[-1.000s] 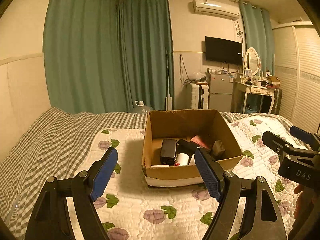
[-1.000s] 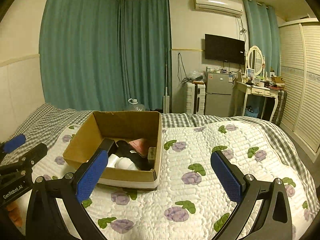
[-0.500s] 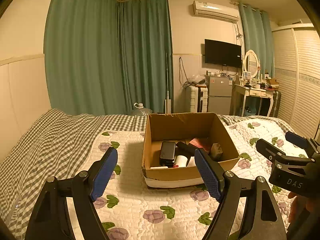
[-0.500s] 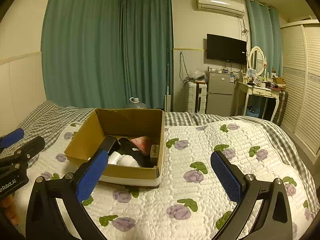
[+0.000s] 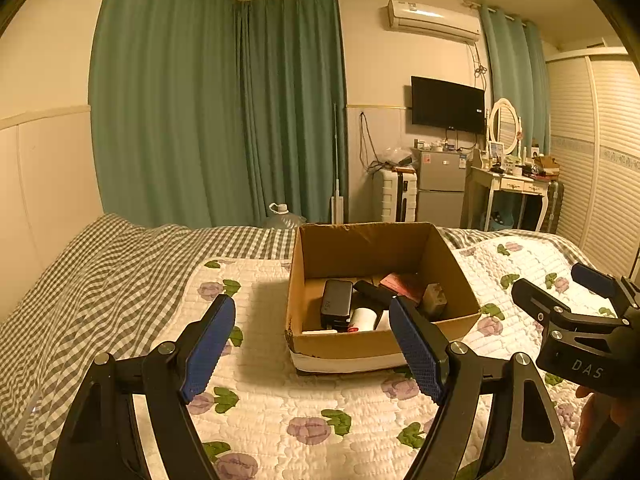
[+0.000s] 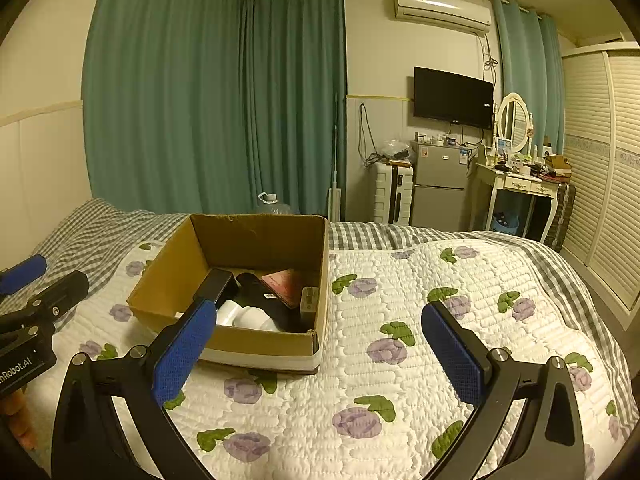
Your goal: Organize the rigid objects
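Left wrist view: both grippers' fingers (image 5: 208,346) apart, empty, drawn slightly back from cardboard box (image 5: 344,350); items already inside.

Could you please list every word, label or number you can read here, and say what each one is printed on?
"DAS": on the right tongs, seen from the left wrist view.
"nRobot.AI", cut off at the frame edge: on the left tongs, seen from the right wrist view.
Stickers on the fridge and the air conditioner: too small to read.
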